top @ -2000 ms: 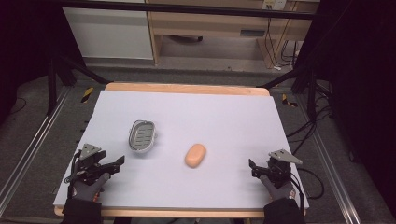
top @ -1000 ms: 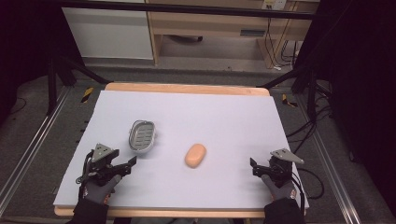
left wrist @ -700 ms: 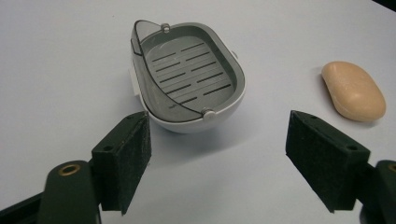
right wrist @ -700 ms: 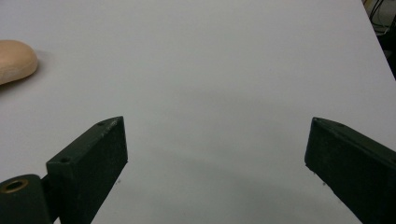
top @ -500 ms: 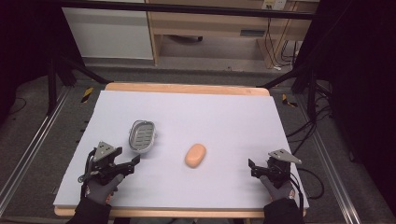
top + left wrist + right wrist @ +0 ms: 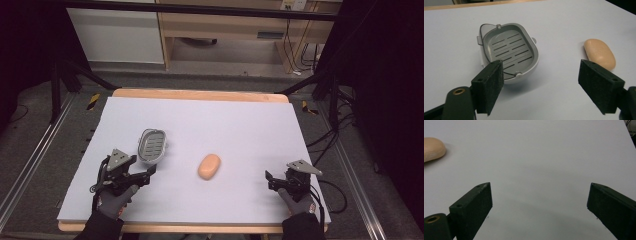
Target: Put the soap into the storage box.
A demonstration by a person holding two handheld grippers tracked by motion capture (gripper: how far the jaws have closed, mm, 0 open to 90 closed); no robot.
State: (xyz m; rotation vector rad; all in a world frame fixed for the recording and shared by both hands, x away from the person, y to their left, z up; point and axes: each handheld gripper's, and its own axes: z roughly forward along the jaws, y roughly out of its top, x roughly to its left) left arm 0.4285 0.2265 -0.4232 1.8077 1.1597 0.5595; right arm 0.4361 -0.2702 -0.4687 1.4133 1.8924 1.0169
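Observation:
A grey slotted soap dish (image 6: 151, 145) (image 6: 509, 51) lies left of centre on the white table sheet. An orange bar of soap (image 6: 209, 166) (image 6: 599, 53) (image 6: 431, 148) lies beside it near the middle. My left gripper (image 6: 145, 174) (image 6: 544, 87) is open just in front of the dish, its jaws wide apart with nothing between them. The dish sits past its left jaw and the soap past its right jaw. Near the front right corner my right gripper (image 6: 272, 179) (image 6: 539, 207) is open over bare sheet, with the soap far off to its left.
The white sheet (image 6: 240, 120) covers a wooden table whose edge (image 6: 200, 93) shows at the back. Black frame legs and cables (image 6: 330, 100) stand at both sides on the floor. A cabinet (image 6: 240, 25) stands behind the table.
My left gripper has moved forward and rightward from the front left edge up to the soap dish. The right gripper has barely shifted. Dish and soap have stayed put.

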